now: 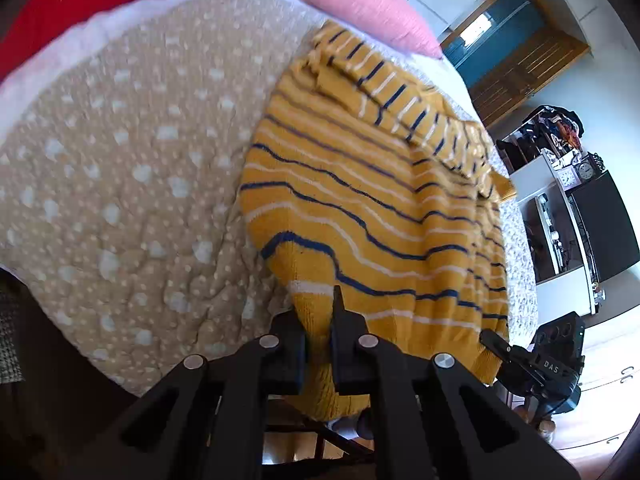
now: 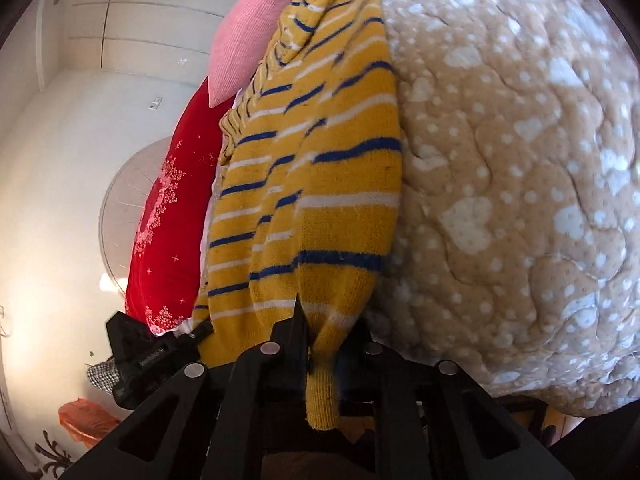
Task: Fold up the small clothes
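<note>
A small yellow knit sweater (image 1: 360, 208) with blue and white stripes lies spread on a tan quilt with white hearts and dots (image 1: 120, 168). My left gripper (image 1: 320, 340) is shut on the sweater's hem at one bottom corner. My right gripper (image 2: 324, 344) is shut on the hem (image 2: 320, 392) at the other bottom corner; a strip of the knit hangs down between its fingers. The right gripper also shows in the left wrist view (image 1: 532, 356) at the sweater's far corner. The sweater (image 2: 312, 168) stretches away from the right gripper toward the pillows.
A pink knit pillow (image 1: 368, 8) and a red embroidered pillow (image 2: 168, 216) lie at the head of the bed. The bed edge is right below both grippers. Shelves with a clock (image 1: 584, 172) and a dark screen (image 1: 604, 224) stand beside the bed.
</note>
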The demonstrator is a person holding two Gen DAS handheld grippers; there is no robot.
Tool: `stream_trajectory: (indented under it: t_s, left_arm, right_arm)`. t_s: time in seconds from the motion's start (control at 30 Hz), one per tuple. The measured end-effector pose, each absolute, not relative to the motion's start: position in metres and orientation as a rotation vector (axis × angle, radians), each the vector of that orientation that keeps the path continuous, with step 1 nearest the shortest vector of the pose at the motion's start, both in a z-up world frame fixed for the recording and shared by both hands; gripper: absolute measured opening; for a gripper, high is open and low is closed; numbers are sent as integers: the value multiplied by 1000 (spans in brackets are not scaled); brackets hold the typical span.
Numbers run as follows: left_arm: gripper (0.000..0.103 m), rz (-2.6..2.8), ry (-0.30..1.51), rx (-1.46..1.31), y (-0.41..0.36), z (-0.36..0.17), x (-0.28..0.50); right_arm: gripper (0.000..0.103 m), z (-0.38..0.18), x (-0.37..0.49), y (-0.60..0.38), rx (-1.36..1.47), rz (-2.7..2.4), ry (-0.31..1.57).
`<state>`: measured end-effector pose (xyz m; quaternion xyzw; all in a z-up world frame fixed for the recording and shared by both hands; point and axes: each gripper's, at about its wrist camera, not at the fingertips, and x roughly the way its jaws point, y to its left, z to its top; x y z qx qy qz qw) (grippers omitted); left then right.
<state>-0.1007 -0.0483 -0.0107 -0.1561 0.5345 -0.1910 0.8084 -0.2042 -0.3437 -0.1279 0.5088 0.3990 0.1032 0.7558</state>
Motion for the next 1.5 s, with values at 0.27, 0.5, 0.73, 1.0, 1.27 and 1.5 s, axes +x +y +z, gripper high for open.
stream_trajectory:
  t_s: [0.27,0.5,0.73,1.0,1.27,1.5]
  left_arm:
    - [6,-429,1094,-329,-37,18,-146]
    - [4,-410,1100,-317,-34,15,-136]
    - [4,-408,989,-256,-56,52,-77]
    - [5,-394,864,-163,-131,116,72]
    - [6,-315,910,-195,-128,98,162]
    - [32,-306,928,-89,-101,70,114]
  right_arm:
    - [8,-71,-240,-332,993,333,835]
    - [7,-70,-237,-336,976,319,838]
    - [6,-29,-182,-341,843,322,776]
    - [6,43,-49,-399,655,125,682]
    - [12,-21,76,-459,661,-182,883]
    - [48,-27,57,-473,733,-118,830]
